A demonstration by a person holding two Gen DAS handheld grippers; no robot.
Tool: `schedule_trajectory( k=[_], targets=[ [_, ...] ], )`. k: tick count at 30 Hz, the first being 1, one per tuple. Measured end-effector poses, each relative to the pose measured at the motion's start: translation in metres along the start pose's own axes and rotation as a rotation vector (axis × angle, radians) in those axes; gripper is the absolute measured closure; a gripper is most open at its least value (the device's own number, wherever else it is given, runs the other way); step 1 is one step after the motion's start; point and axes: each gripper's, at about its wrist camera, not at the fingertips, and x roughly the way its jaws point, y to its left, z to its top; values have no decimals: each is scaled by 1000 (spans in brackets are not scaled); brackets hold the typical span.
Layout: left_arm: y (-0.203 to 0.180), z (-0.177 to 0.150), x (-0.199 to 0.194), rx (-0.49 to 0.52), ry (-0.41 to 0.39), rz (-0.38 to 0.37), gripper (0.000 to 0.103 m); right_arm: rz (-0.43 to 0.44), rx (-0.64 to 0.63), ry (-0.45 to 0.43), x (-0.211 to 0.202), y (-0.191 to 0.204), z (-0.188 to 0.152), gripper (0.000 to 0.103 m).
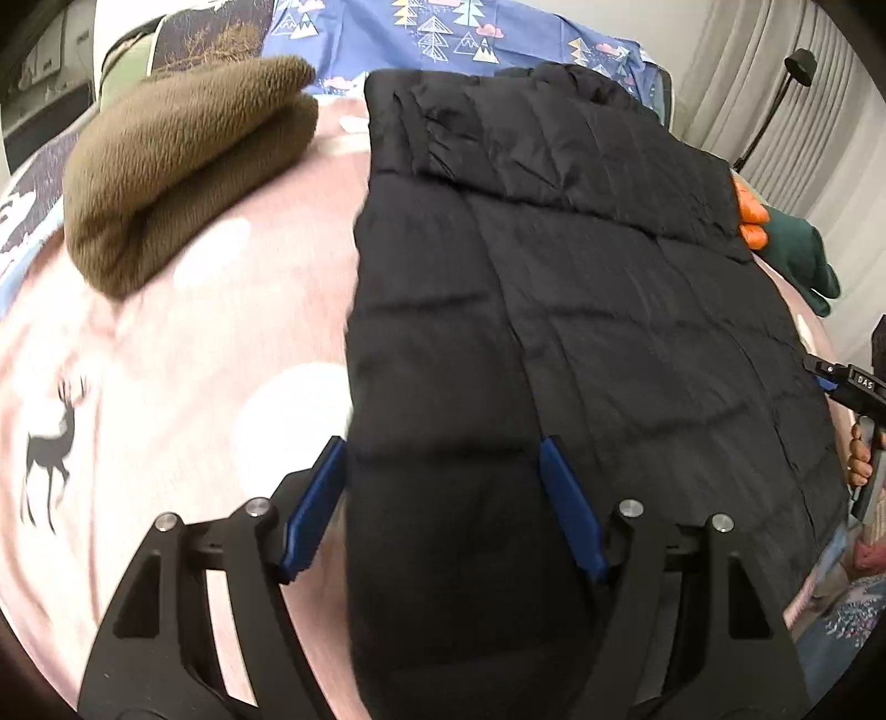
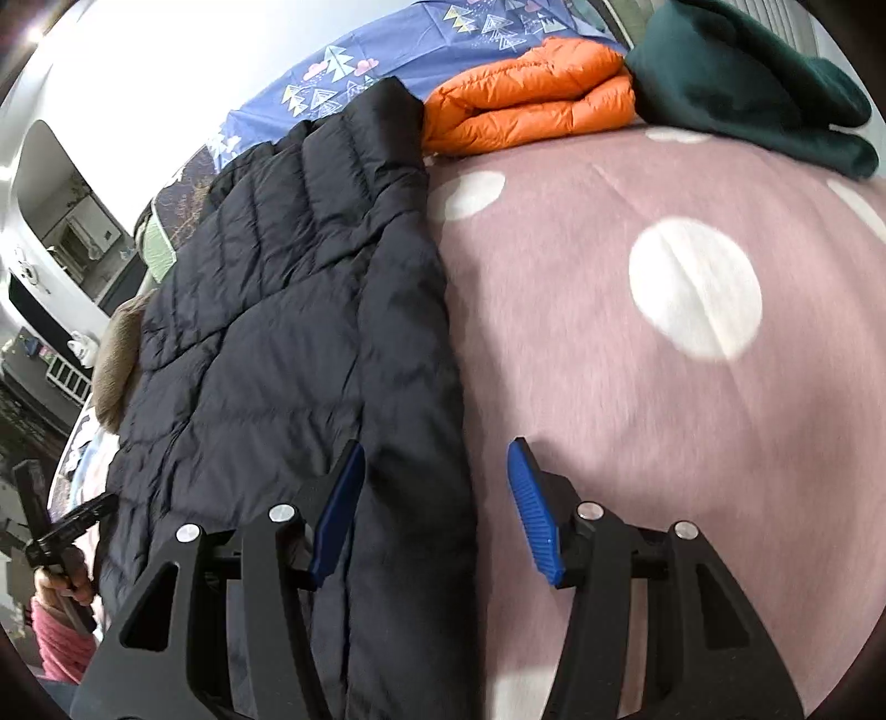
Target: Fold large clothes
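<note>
Two claws were at the near hem of the black jacket (image 1: pixel 554 310), one at each bottom corner. We had the left claw (image 1: pixel 443 498) spread wide, its blue fingers on either side of the jacket's left edge, with cloth between them but not pinched. The right claw (image 2: pixel 437 507) was equally wide, with the jacket's right edge passing between its fingers, and it also gripped nothing.

We judged that the sides were already folded in, because the jacket lay as a long narrow panel stretching away in front of both claws. The step in hand seemed to be taking the hem. The next move, in our opinion, called for closing both claws on the thick padded layers together and carrying the hem forward toward the collar, keeping the two corners level.

The surface was a pink bedcover (image 2: pixel 637 443) with white dots and a deer print. Ahead and left of the left claw lay a folded brown fleece (image 1: pixel 188 171). Far ahead of the right claw lay a folded orange jacket (image 2: pixel 531 94) and a dark green garment (image 2: pixel 747 77). Beyond them was a blue sheet (image 1: pixel 470 39) with tree patterns, and pale curtains (image 1: pixel 775 94) hung at the right.
</note>
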Motion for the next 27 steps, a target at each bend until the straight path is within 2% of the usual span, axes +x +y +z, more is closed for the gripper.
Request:
schedule_trajectory(
  k=[5,8,10,15,17,18,19,22,23,24,27],
  targets=[
    [-2,-30,-18,0,-12,-49,33,40,-2,10,-16,0,-27,49],
    [-2,-42,-26,-16,-29,-77,40,69,-7,11,-31,0,-46,49],
    [0,-48,-31,-39,-39,-94,45,105,16,12,-41,-4,-57,49],
    [-1,-64,-42,-50,-52,-124,46,214,69,18,-61,-16,-75,49],
    [-4,-66,-43,-39,-58,-129,56,253,76,17,-62,-15,-78,49],
    [-5,-65,-42,-40,-58,-138,74,281,81,22,-59,-13,-78,49],
    [-6,-63,-42,-45,-58,-155,87,313,82,33,-56,-9,-78,52],
    [-11,-59,-47,-35,-77,-148,95,314,78,58,-48,0,-76,77],
    [-14,-58,-54,-25,-99,-148,96,304,87,53,-48,0,-74,95],
    [-15,-57,-59,-21,-117,-150,97,313,122,38,-52,-3,-70,99],
    [-17,-51,-87,-28,-203,-183,97,411,187,-47,-77,-12,-59,102]
  ],
)
